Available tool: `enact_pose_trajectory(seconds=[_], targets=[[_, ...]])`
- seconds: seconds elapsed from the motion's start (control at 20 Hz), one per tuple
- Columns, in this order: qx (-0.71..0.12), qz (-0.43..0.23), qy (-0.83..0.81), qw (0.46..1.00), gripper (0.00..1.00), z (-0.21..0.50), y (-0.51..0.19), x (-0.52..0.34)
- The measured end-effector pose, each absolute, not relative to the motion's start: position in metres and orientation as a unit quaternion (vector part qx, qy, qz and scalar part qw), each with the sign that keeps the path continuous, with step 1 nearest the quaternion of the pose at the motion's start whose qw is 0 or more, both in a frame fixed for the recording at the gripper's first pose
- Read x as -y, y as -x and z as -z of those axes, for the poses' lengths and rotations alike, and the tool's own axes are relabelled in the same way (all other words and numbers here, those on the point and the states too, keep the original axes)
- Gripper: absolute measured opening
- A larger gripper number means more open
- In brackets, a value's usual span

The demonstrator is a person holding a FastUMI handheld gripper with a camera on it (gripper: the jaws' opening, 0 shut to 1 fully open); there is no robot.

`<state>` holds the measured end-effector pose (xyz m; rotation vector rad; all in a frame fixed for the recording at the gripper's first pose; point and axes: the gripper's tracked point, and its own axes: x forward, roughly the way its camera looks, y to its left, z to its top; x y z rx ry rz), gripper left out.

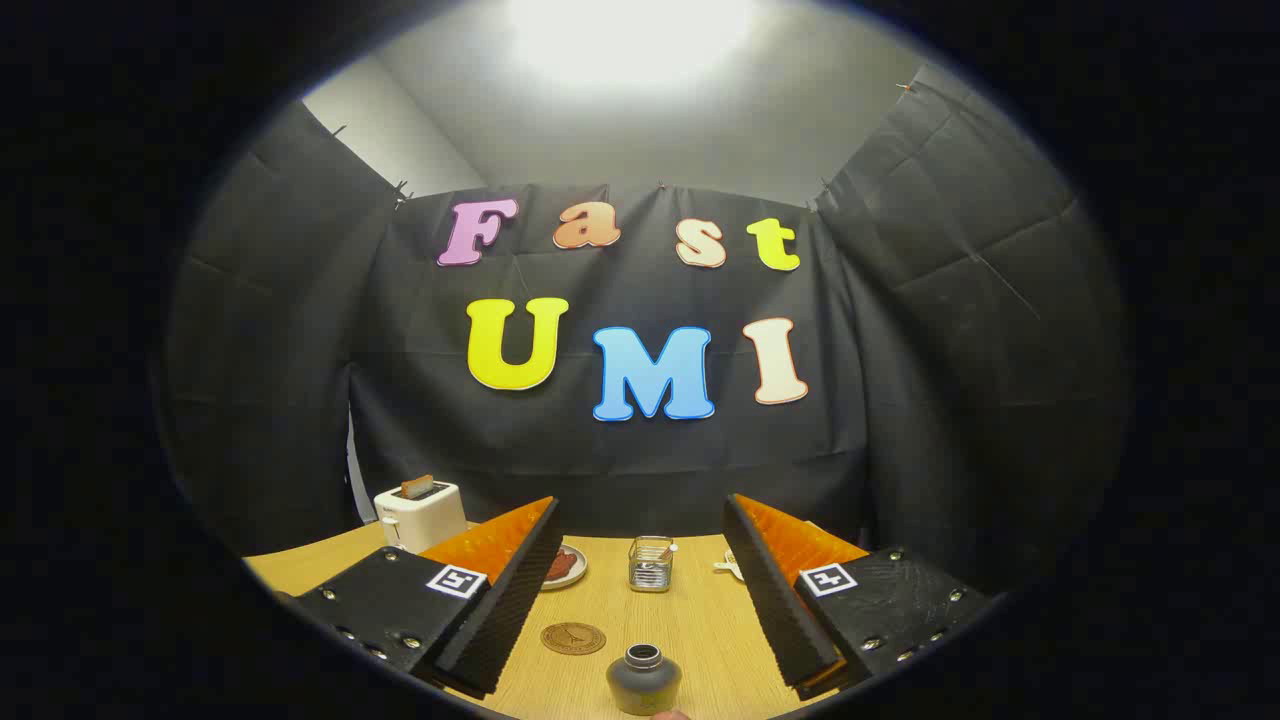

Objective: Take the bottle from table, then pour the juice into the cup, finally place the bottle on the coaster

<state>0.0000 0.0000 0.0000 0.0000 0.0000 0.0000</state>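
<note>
gripper [648,600] spread wide, dark bottle [643,680] between, embossed coaster [573,638] beside

A dark bottle, a round coaster and a clear cup stand on a light wooden tabletop [700,620].

The bottle [643,680] is small, dark grey and rounded, standing upright with its mouth open and no cap on it; it sits nearest, low between the two spread fingers of the tongs [640,600], touched by neither. The coaster [573,638] is a flat brown disc with a faint pattern, lying just beyond the bottle and a little to its left. The cup [651,563] is clear glass, upright, farther back near the middle of the tabletop, well apart from both.
</note>
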Motion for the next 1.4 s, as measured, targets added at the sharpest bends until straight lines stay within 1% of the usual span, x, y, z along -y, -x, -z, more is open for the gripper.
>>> enact_pose_trajectory(seconds=[0.8, 1.1, 1.4], targets=[[0.003, -0.021, -0.01, 1.0, 0.98, 0.008, 0.003, -0.002], [0.002, -0.038, -0.021, 0.999, 0.98, 0.026, 0.0, -0.003], [-0.021, -0.053, -0.012, 0.998, 0.98, 0.06, -0.003, -0.004]])
